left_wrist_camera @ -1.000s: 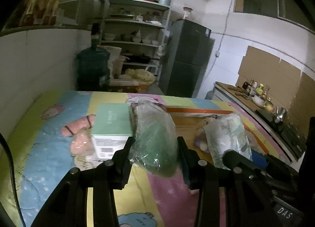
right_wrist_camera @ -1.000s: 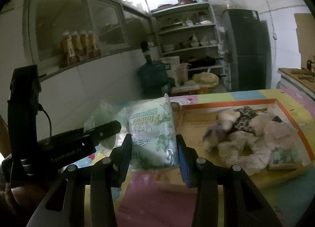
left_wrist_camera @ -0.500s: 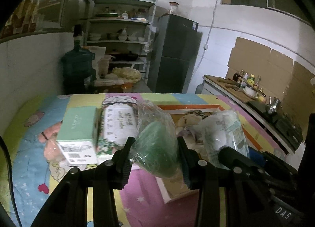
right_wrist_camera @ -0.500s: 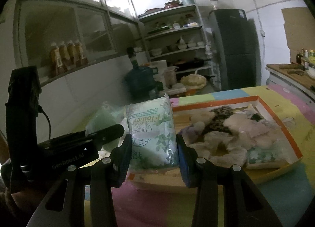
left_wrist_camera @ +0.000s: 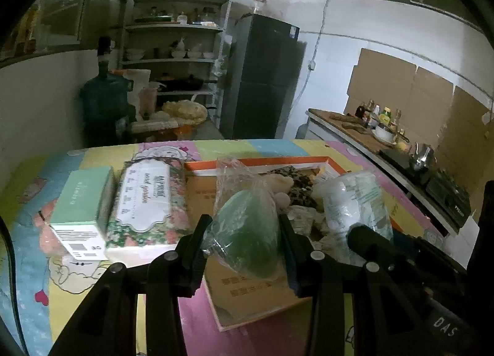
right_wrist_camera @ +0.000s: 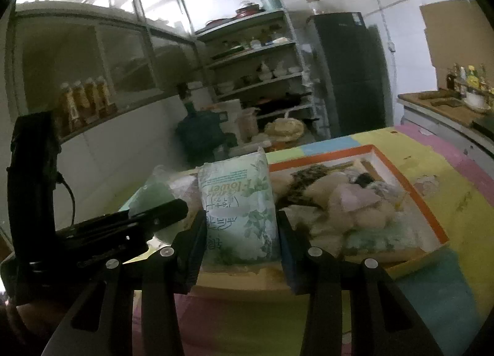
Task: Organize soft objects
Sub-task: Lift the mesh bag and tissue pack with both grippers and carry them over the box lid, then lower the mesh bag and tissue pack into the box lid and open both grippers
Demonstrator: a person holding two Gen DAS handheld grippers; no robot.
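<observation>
The left tongs (left_wrist_camera: 242, 240) are clamping a clear plastic bag with a green soft object inside (left_wrist_camera: 247, 229), both black fingers (left_wrist_camera: 194, 241) pressing against its sides and holding it above the near left part of the orange-rimmed box (left_wrist_camera: 262, 162). The right tongs (right_wrist_camera: 240, 238) are gripping a white tissue pack printed with green leaves (right_wrist_camera: 239, 210), which is standing upright between the fingers (right_wrist_camera: 285, 241), over the near left edge of the same box (right_wrist_camera: 410, 192). From the left wrist view the tissue pack (left_wrist_camera: 355, 210) is showing just to the right of the green bag, with the right tongs' black body (left_wrist_camera: 379, 244) under it. From the right wrist view the green bag (right_wrist_camera: 154, 192) is sitting just to the left of the tissue pack, behind the left tongs' black body (right_wrist_camera: 123, 226). The box is lying on the worktop (left_wrist_camera: 268, 147), which is covered with a pastel patchwork cloth, and is holding a heap of pale soft items (right_wrist_camera: 349, 201), among them a dark spotted piece (right_wrist_camera: 305, 175) and a light green patterned one (right_wrist_camera: 383, 237). Left of the box, a floral tissue pack (left_wrist_camera: 146, 204) is lying beside a mint-green carton (left_wrist_camera: 83, 201), the two touching side to side. Behind the worktop a shelf rack (left_wrist_camera: 176, 47) of dishes is standing next to a dark fridge (left_wrist_camera: 262, 78), and a large water jug (left_wrist_camera: 103, 99) is standing by the wall.
</observation>
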